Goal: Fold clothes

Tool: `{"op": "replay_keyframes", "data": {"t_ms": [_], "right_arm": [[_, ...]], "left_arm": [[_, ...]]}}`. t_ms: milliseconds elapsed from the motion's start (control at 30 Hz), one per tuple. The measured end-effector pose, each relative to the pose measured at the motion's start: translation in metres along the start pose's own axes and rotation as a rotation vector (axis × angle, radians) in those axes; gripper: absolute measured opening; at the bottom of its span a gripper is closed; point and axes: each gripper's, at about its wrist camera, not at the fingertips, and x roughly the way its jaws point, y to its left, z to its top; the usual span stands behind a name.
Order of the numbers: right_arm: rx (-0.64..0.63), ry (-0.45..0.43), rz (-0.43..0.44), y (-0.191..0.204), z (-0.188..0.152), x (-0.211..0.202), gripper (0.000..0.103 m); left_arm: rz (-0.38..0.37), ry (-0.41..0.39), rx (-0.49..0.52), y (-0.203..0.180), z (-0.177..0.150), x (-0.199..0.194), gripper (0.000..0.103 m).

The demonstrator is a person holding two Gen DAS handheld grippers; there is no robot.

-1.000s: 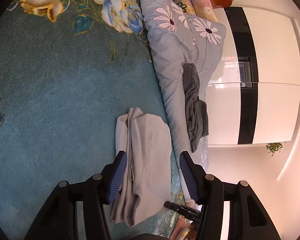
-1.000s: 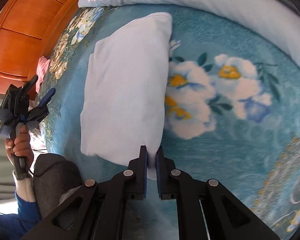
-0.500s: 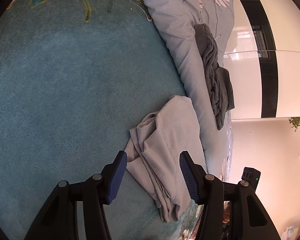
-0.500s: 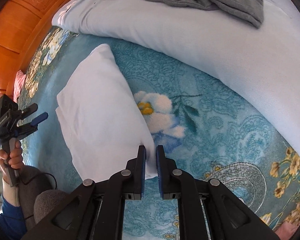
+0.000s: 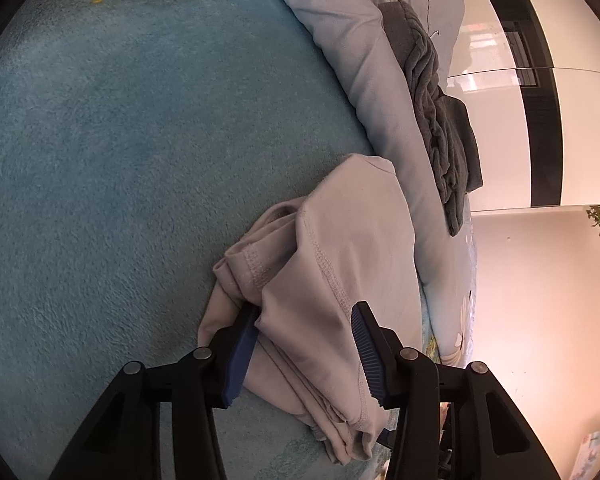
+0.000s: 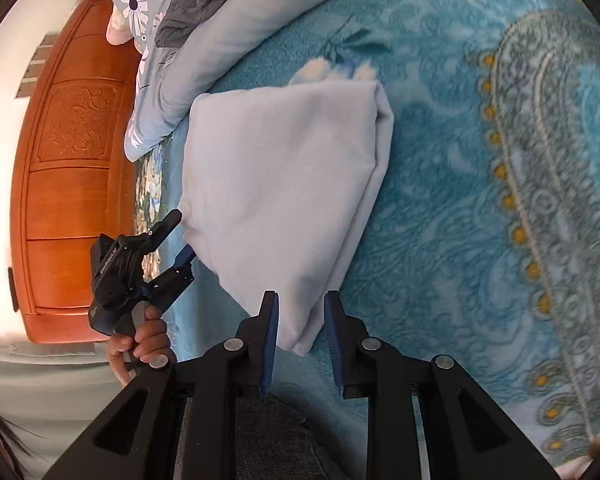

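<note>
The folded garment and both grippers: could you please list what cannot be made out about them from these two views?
- Garment, left wrist view: its near end runs under the left gripper, whose jaws are closing; pad contact is unclear.
- Garment's layers, right wrist view: only the top face shows.
- Garment type: folded, no view tells.
- Right gripper: jaws opening; the corner sits between them.
</note>
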Motion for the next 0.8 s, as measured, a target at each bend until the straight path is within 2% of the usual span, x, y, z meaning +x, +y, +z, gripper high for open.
{"op": "replay_keyframes", "data": {"t_ms": [67,233,267,300,333,433,467,500,567,600,633,700,800], "right_arm": [[0.012,0.013,-0.004,0.003,-0.001,0.013,0.024],[0.031,0.003,0.018,0.012,-0.002,0.017,0.023],[0.032,0.009,0.009,0.013,-0.001,0.018,0.02],[0.02,0.013,-0.002,0.017,0.0,0.018,0.006],[0.001,0.009,-0.008,0.021,0.0,0.016,0.004],[-0.074,-0.053,0.057,0.041,-0.002,-0.001,0.003],[-0.107,-0.078,0.1,0.048,-0.005,-0.009,0.003],[-0.14,-0.091,0.119,0.054,-0.008,-0.015,0.003],[-0.192,-0.066,0.064,0.061,-0.012,-0.014,0.003],[-0.194,-0.037,0.03,0.057,-0.013,-0.006,0.003],[-0.194,-0.009,-0.005,0.053,-0.015,0.001,0.003],[-0.152,0.03,-0.051,0.037,-0.017,0.014,0.003],[-0.106,0.025,-0.046,0.022,-0.019,0.019,0.003]], "left_arm": [[0.008,-0.003,-0.005,0.003,-0.001,-0.001,0.036],[0.051,-0.018,0.028,0.003,-0.003,-0.005,0.019],[0.053,-0.023,0.036,0.002,-0.003,-0.007,0.015],[0.047,-0.029,0.042,0.0,-0.003,-0.012,0.012],[0.041,-0.036,0.048,-0.001,-0.003,-0.016,0.011],[0.028,-0.081,0.111,-0.014,-0.005,-0.038,0.008],[0.037,-0.096,0.137,-0.019,-0.006,-0.046,0.008],[0.076,-0.1,0.157,-0.02,-0.006,-0.049,0.008],[0.16,-0.082,0.157,-0.013,-0.006,-0.046,0.009],[0.18,-0.062,0.125,-0.003,-0.006,-0.042,0.009],[0.19,-0.044,0.093,0.005,-0.006,-0.038,0.009],[0.164,-0.021,0.033,0.02,-0.01,-0.039,0.009],[0.177,-0.049,0.034,0.026,-0.012,-0.055,0.009]]}}
